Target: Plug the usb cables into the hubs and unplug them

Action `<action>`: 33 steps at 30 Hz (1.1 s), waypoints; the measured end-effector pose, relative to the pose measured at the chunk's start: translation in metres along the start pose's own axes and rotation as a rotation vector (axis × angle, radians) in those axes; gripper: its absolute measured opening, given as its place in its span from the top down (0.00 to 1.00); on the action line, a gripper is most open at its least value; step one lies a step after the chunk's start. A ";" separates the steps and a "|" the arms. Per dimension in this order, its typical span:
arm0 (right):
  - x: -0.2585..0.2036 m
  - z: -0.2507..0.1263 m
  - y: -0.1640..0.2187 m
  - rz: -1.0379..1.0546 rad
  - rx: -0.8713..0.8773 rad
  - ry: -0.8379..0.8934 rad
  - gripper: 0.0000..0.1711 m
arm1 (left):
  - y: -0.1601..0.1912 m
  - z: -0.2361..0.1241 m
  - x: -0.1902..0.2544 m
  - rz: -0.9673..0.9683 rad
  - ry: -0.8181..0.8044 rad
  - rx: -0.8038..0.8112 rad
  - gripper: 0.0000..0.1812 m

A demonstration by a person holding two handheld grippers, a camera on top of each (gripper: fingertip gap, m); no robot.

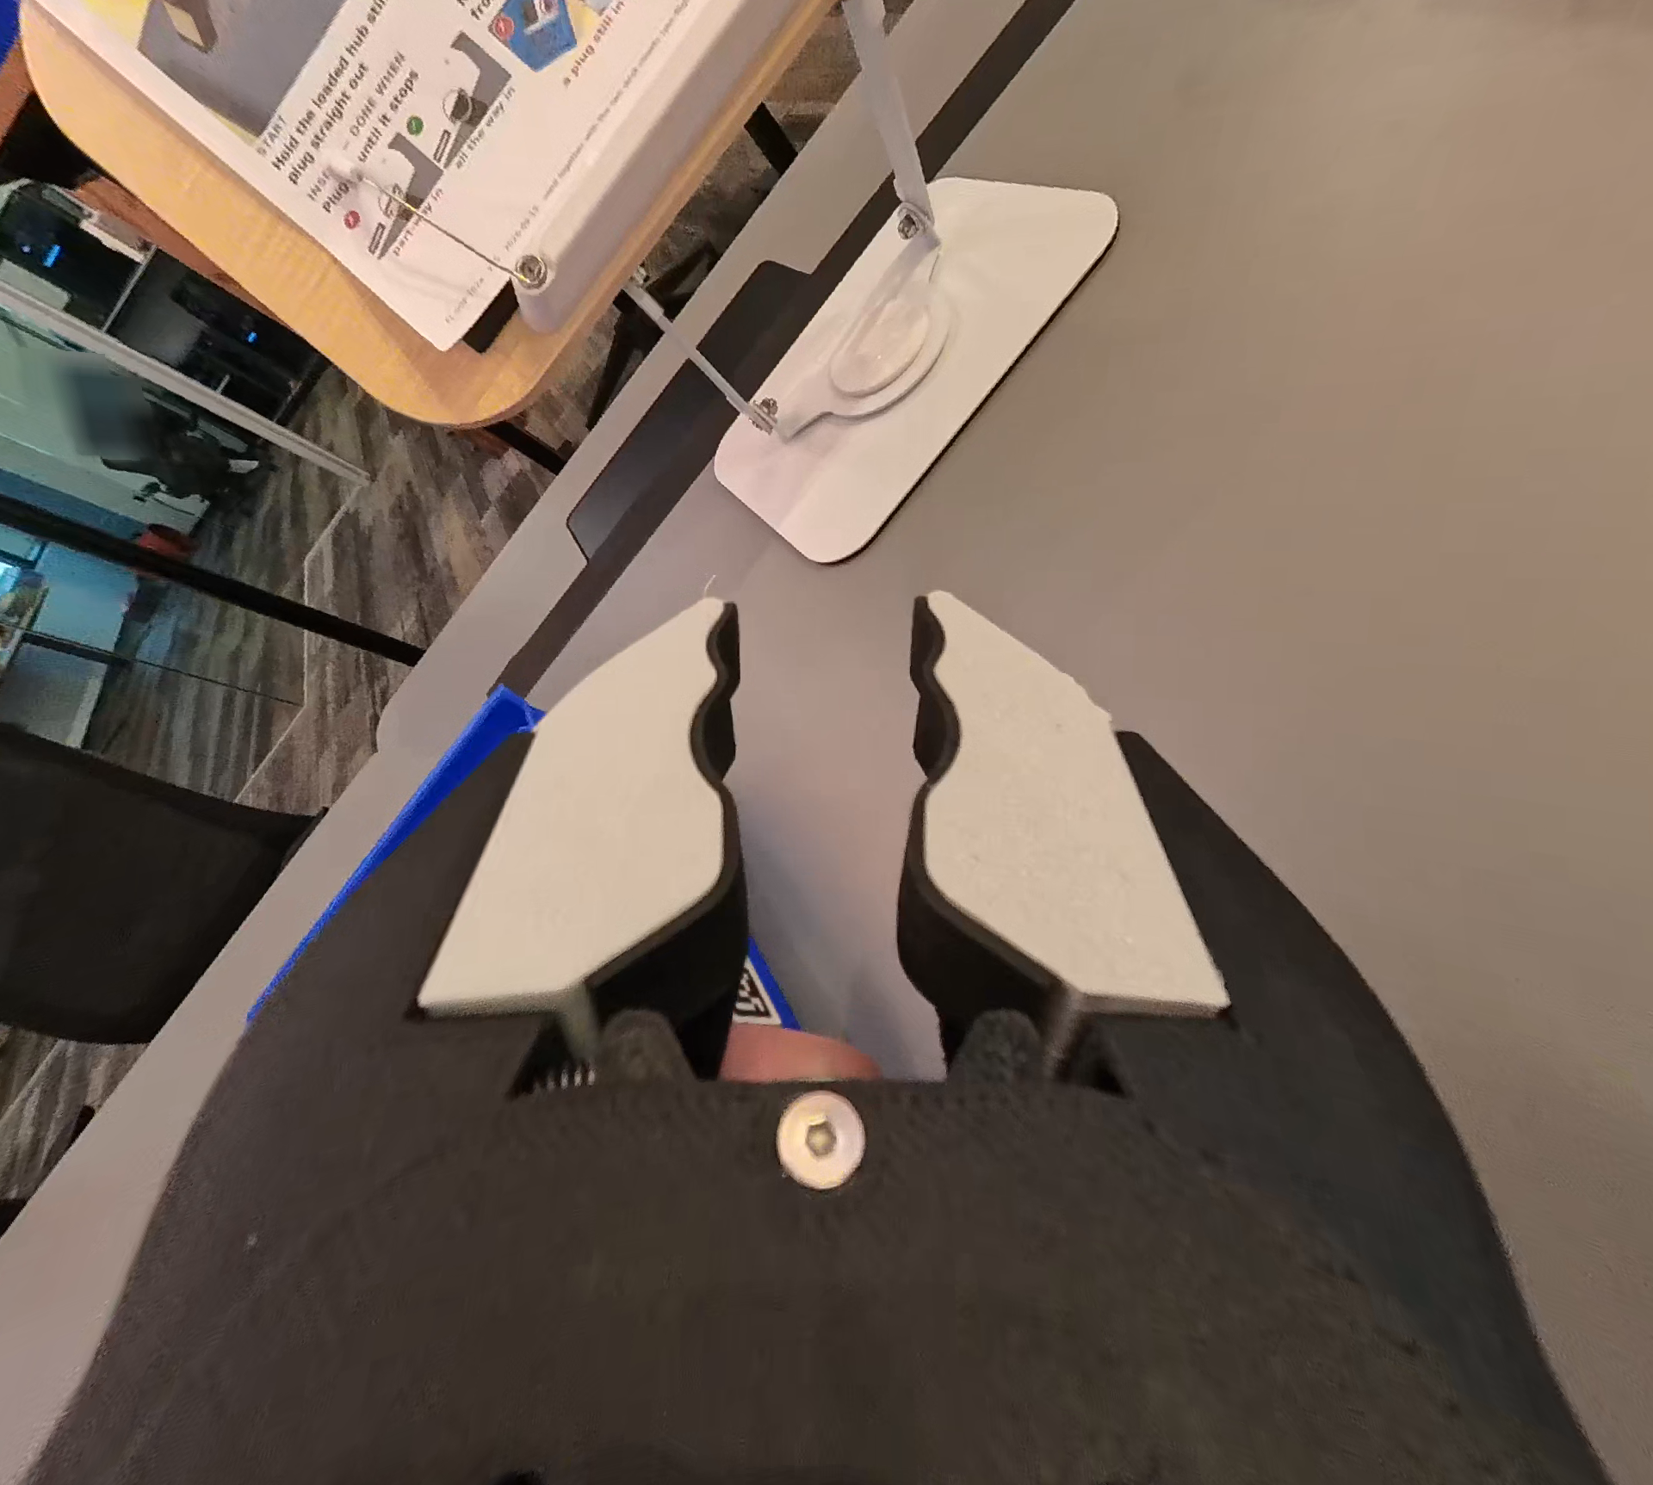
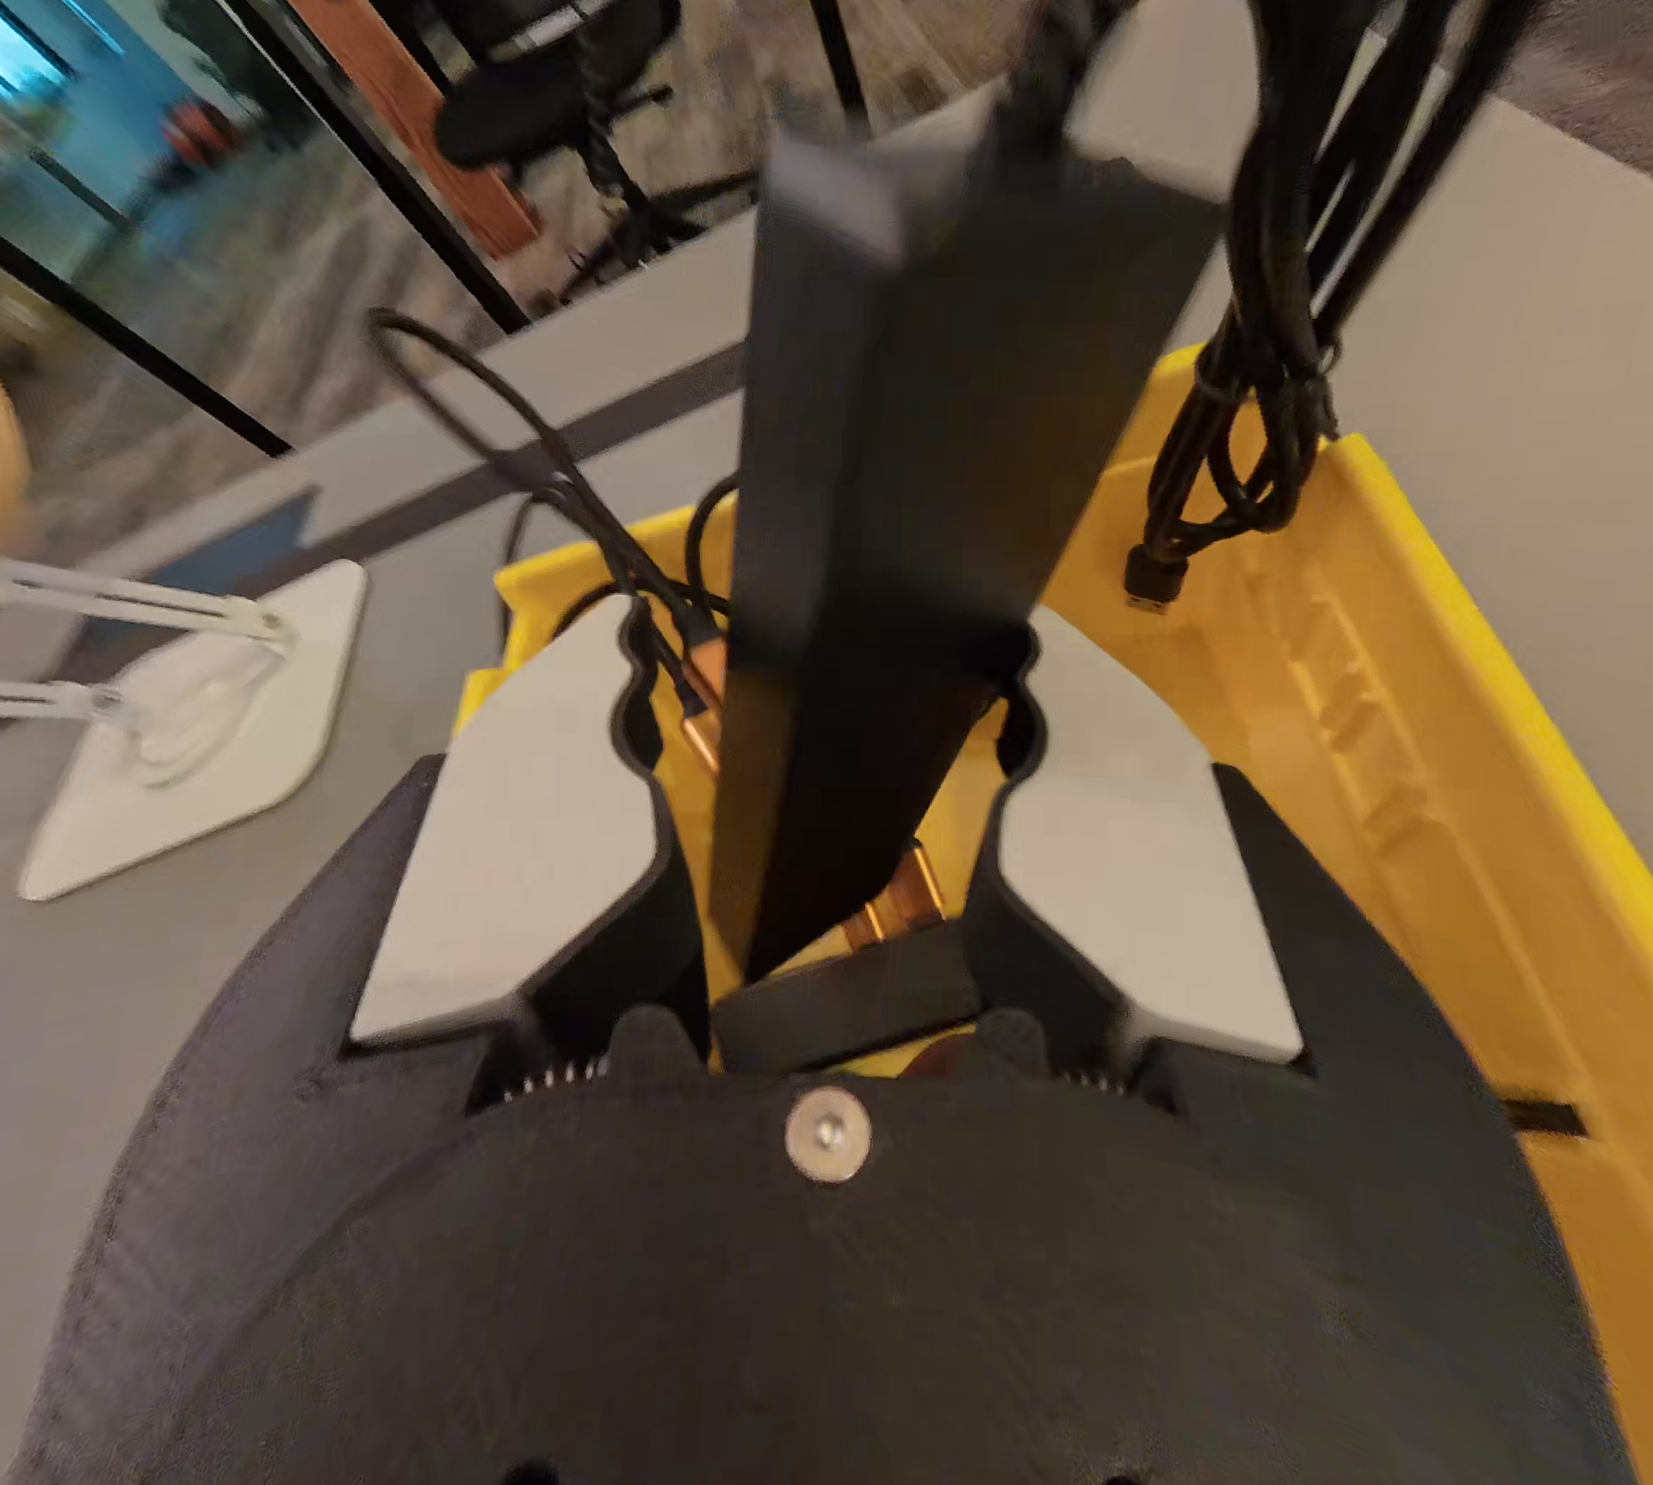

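Observation:
My right gripper (image 2: 827, 655) is shut on a long black hub (image 2: 939, 387) and holds it upright over a yellow bin (image 2: 1342, 682). The hub's black cable bundle (image 2: 1252, 413) hangs from its top end down the right side and ends in a plug (image 2: 1154, 579). More black cables with copper-coloured plugs (image 2: 698, 718) and another black block (image 2: 841, 1004) lie in the bin under the fingers. My left gripper (image 1: 825, 619) is open and empty above the grey table (image 1: 1342, 637). No hub or cable shows in the left wrist view.
A white document stand (image 1: 921, 369) with a tilted instruction sheet (image 1: 402, 11) stands on the table ahead of the left gripper; its base also shows in the right wrist view (image 2: 197, 726). A blue bin (image 1: 420, 816) sits under the left gripper's left side. Office chairs stand beyond the table edge. The left gripper's tips are roughly 55 centimeters from the right gripper's.

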State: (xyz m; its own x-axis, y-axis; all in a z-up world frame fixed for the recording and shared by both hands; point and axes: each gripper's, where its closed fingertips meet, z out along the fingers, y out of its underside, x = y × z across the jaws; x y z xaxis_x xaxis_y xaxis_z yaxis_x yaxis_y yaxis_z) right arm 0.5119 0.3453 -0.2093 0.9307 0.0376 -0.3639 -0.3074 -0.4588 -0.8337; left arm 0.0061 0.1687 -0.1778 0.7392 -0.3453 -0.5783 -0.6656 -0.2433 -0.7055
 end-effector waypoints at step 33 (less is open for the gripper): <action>0.061 -0.031 -0.013 -0.665 -0.382 0.265 0.57 | 0.015 0.009 0.006 -0.044 0.060 -0.029 0.78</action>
State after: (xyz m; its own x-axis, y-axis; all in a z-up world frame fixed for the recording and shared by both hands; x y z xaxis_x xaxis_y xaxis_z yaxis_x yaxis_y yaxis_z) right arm 0.5791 0.3259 -0.2079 0.9255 0.2198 0.3085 0.3713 -0.6874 -0.6241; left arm 0.0015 0.1714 -0.1962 0.7609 -0.3871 -0.5208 -0.6359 -0.2851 -0.7171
